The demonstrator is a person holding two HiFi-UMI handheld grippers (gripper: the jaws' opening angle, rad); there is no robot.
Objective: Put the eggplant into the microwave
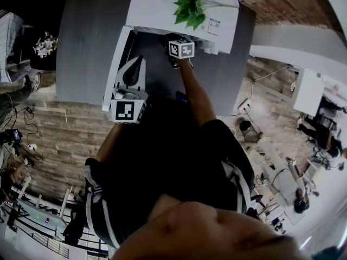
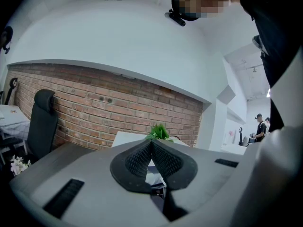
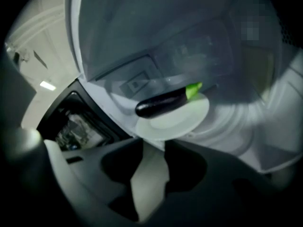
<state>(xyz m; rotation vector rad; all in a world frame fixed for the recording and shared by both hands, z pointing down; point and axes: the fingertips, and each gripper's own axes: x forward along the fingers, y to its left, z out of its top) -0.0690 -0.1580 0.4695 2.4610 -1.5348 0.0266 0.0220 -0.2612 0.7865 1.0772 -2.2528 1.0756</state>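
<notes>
White plate bearing eggplant shows only in right gripper view.

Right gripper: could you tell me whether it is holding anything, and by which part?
Nothing: the right gripper is open and empty; the dark purple eggplant lies free on the round white plate.

Red-brick wall runs behind the grey tabletop; above the brick, plain white upper wall & ceiling. White pillar at the brick's rt end, open office area beyond w/ a person standing. Black office chair at left, near the brick. Small bunch of white flowers just off the tabletop's left edge. Floor = grey wood-look planks, cables trailing on it at left. White desk far rt. Strip lamp lit on the ceiling.
</notes>
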